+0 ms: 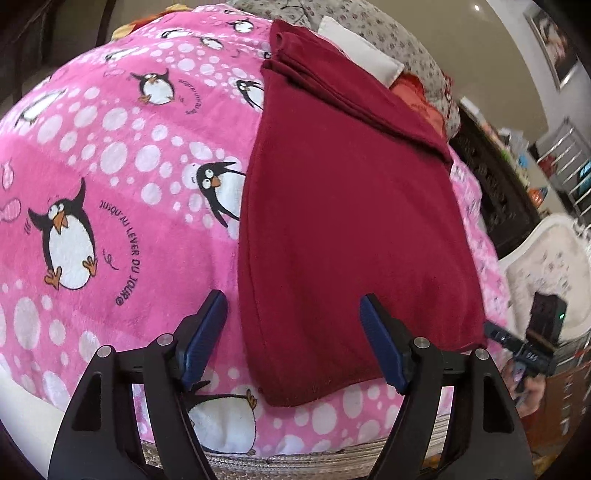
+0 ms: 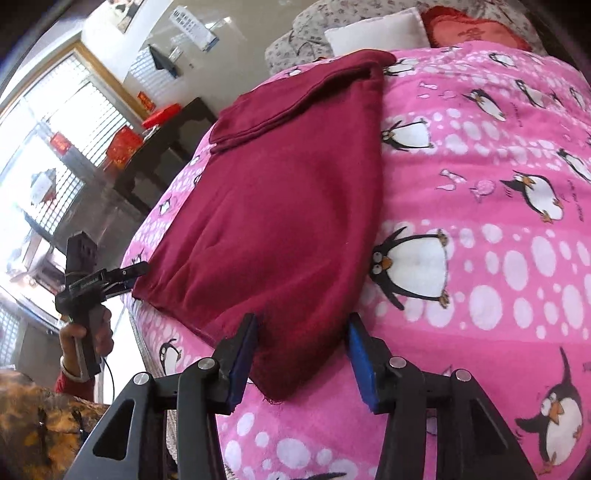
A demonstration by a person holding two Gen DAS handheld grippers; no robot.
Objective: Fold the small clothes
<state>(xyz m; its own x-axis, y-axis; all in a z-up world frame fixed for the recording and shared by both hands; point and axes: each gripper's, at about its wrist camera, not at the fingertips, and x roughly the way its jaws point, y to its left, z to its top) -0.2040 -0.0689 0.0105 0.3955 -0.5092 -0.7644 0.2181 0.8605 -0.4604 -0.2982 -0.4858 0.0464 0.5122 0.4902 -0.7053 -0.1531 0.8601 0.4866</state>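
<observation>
A dark red fleece garment lies flat, folded lengthwise, on a pink penguin-print blanket. It also shows in the right wrist view. My left gripper is open, its blue pads straddling the garment's near left corner, just above the cloth. My right gripper is open, its pads on either side of the garment's near right corner. In the right wrist view the left gripper appears at the garment's other near corner, held by a hand. The right gripper's tip shows in the left wrist view.
The blanket covers a bed. A white pillow, a red cushion and a grey floral cover lie at the head. A dark cabinet stands beside the bed, a white chair on the other side.
</observation>
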